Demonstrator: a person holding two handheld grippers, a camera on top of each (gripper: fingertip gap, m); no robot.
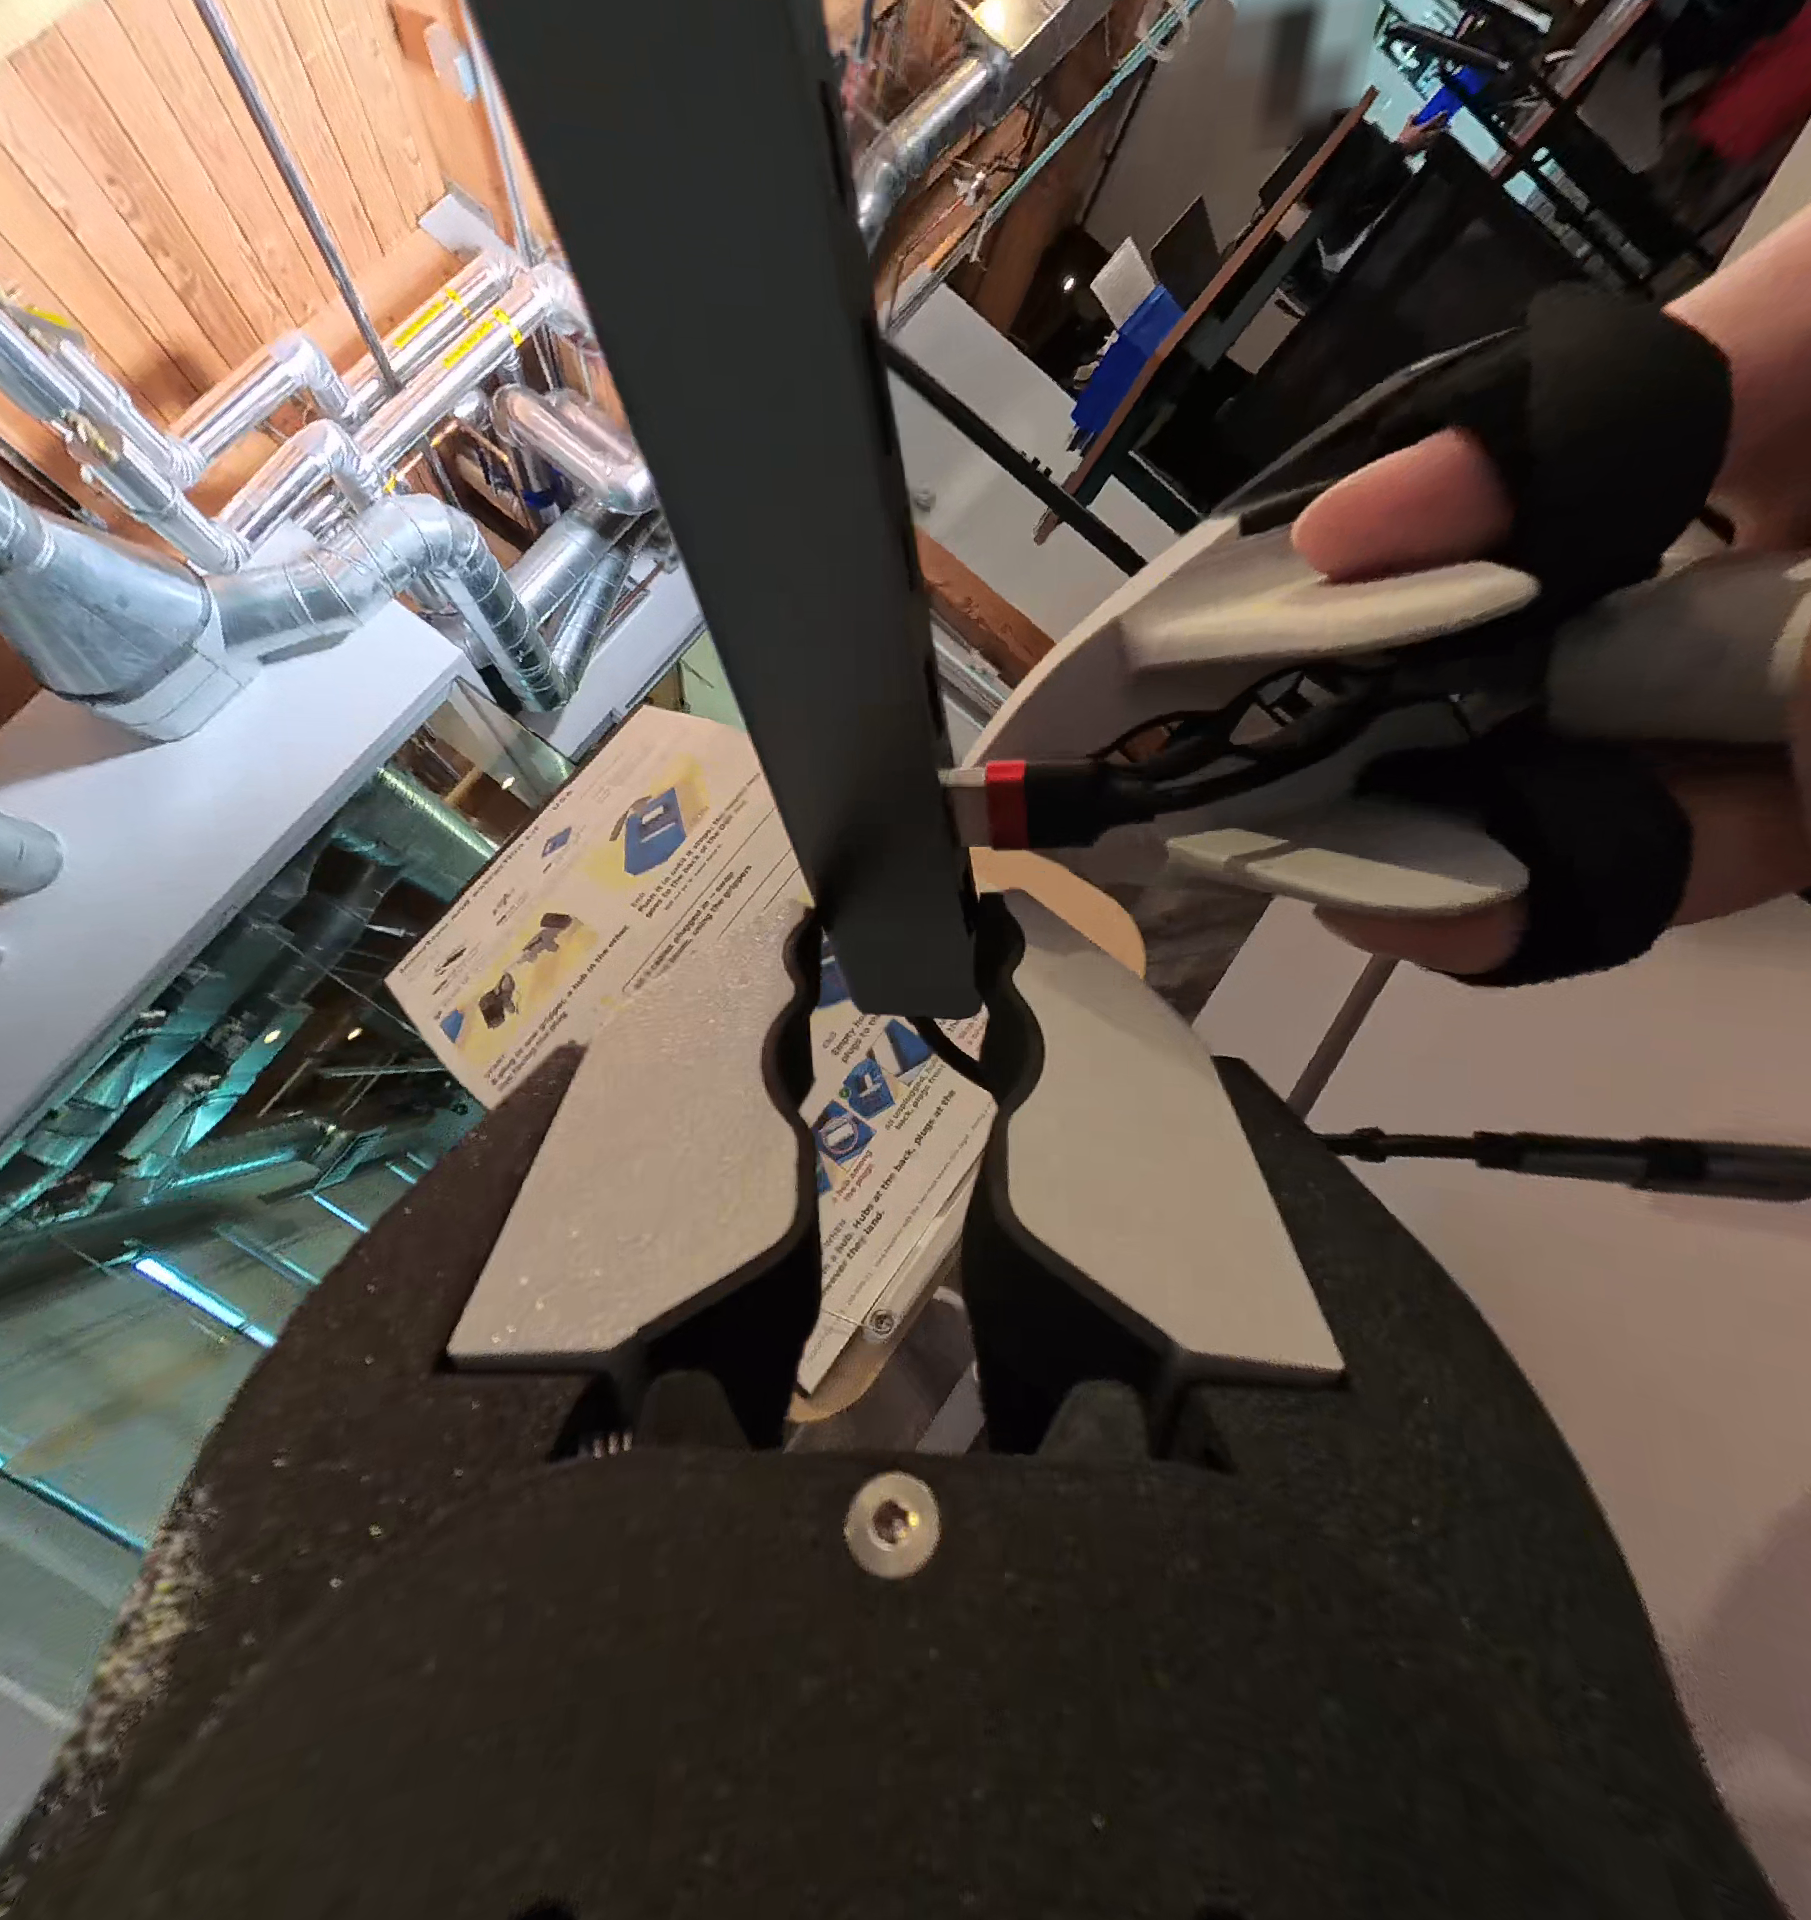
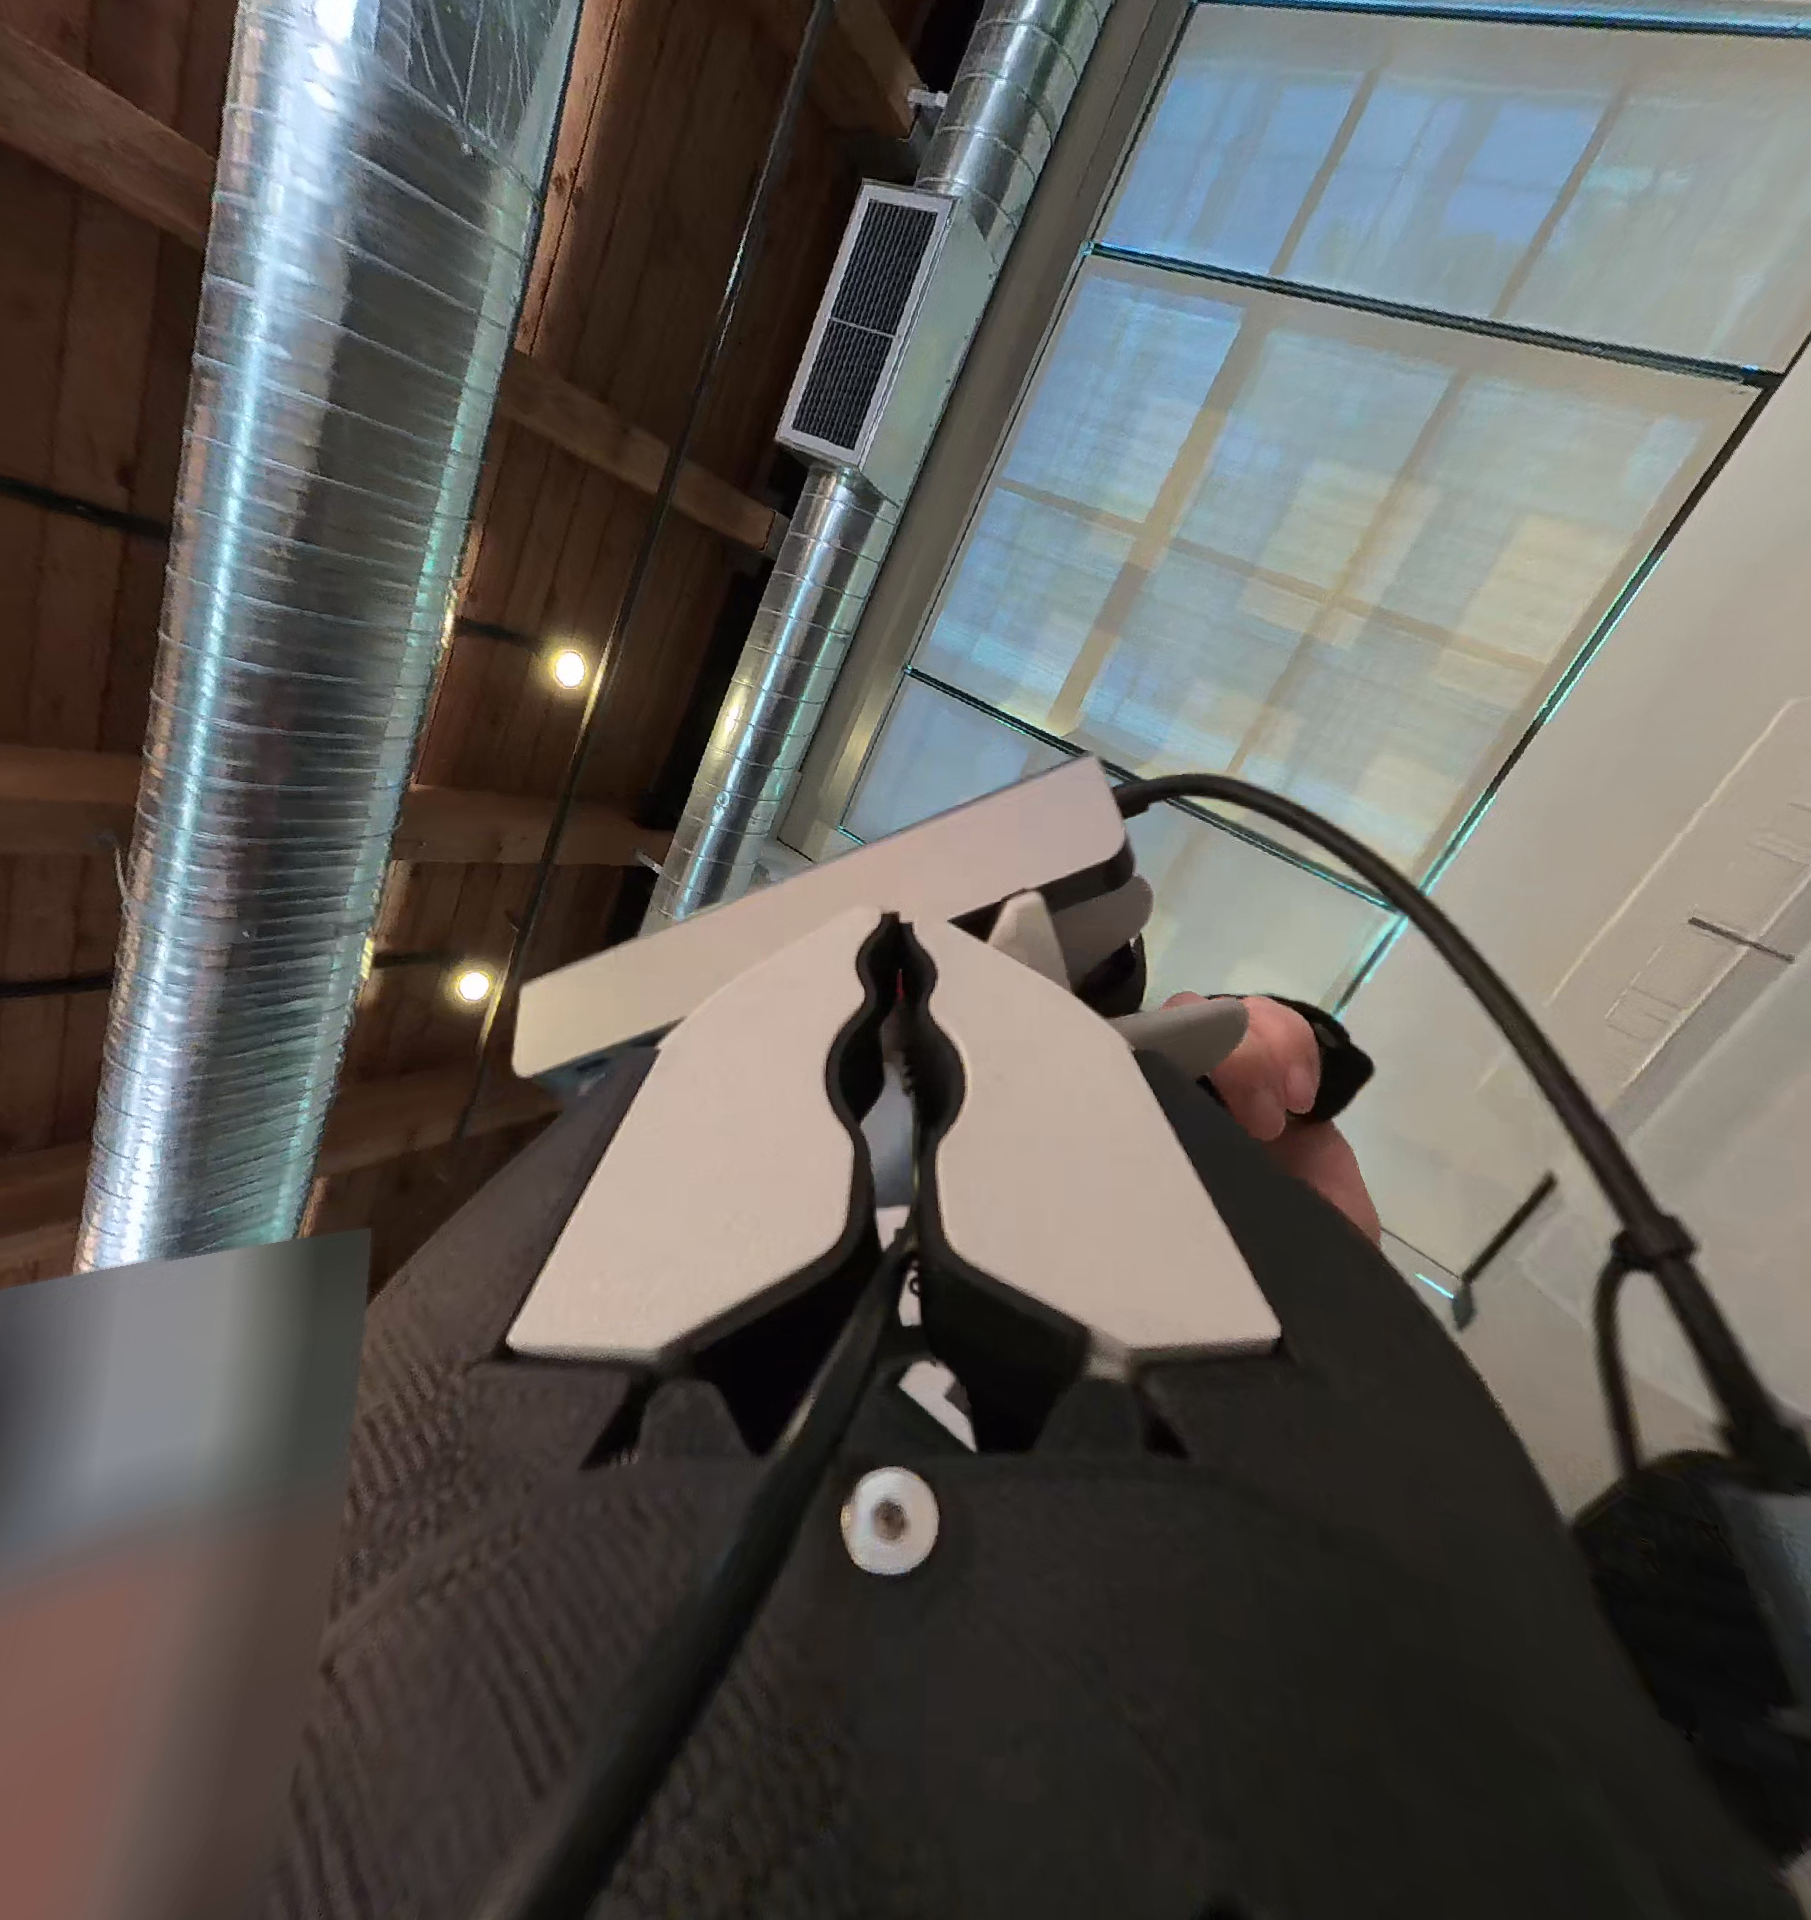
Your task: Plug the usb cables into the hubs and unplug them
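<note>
Left tongs pinch the lower end of a long dark hub, which stands nearly upright. Right tongs are clamped on a red-collared usb plug — its metal tip meets the hub's edge. Only the right wrist view shows the cable trailing back. Behind: ducts, an instruction sheet, a white surface.

The long dark hub stands up from the left tongs, splitting the space ahead of them. To its right, the right tongs and the gloved hand crowd the hub's port edge, with the red-collared plug touching it. Left of the hub the way is open above the printed sheet. A black cable arcs across the room beside the right tongs.
</note>
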